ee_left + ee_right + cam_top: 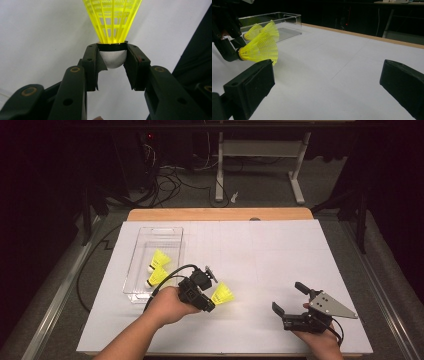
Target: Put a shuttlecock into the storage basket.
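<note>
Lightly pinched by left gripper [113, 62] at its firm white nose: yellow shuttlecock [222, 294], featherweight, skirt easily crushed; right gripper [289, 299] wide, empty.

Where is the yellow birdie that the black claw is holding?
In the high view, the yellow shuttlecock is low and left of middle, pinched by its white tip in the left gripper, just right of the clear tray.
</note>
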Action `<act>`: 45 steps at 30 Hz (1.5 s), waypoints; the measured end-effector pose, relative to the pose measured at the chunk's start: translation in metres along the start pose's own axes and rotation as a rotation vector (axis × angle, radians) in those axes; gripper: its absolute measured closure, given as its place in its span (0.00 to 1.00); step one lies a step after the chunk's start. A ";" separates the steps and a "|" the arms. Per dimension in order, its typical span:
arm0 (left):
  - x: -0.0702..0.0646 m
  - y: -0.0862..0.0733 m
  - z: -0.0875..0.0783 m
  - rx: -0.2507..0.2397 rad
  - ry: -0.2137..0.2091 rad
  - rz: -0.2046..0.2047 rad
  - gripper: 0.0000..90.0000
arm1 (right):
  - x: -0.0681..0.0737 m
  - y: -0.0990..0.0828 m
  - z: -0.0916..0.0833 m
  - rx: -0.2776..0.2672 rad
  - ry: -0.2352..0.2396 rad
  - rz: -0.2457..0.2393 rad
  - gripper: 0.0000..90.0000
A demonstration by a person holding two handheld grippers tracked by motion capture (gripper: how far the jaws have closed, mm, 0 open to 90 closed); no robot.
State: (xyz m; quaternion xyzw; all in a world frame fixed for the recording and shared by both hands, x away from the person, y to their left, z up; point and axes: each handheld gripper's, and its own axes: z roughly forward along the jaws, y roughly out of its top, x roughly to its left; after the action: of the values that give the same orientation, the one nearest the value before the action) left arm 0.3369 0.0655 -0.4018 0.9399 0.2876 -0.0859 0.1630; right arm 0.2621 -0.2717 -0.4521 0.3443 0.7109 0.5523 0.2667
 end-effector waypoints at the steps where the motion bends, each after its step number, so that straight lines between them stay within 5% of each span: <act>1: 0.000 -0.001 -0.001 0.001 0.001 0.003 0.72 | 0.000 0.000 0.000 0.000 0.000 0.001 0.00; 19: 0.006 -0.023 -0.025 0.063 0.005 -0.035 0.72 | 0.001 0.000 0.001 0.006 0.003 -0.004 0.00; 45: 0.009 -0.030 -0.050 0.136 0.036 0.004 0.72 | 0.002 0.000 0.002 0.010 0.005 -0.006 0.00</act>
State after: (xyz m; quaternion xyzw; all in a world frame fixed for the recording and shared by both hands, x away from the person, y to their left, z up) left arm 0.3307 0.1119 -0.3654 0.9507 0.2823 -0.0881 0.0939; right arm 0.2618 -0.2691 -0.4529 0.3419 0.7153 0.5489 0.2651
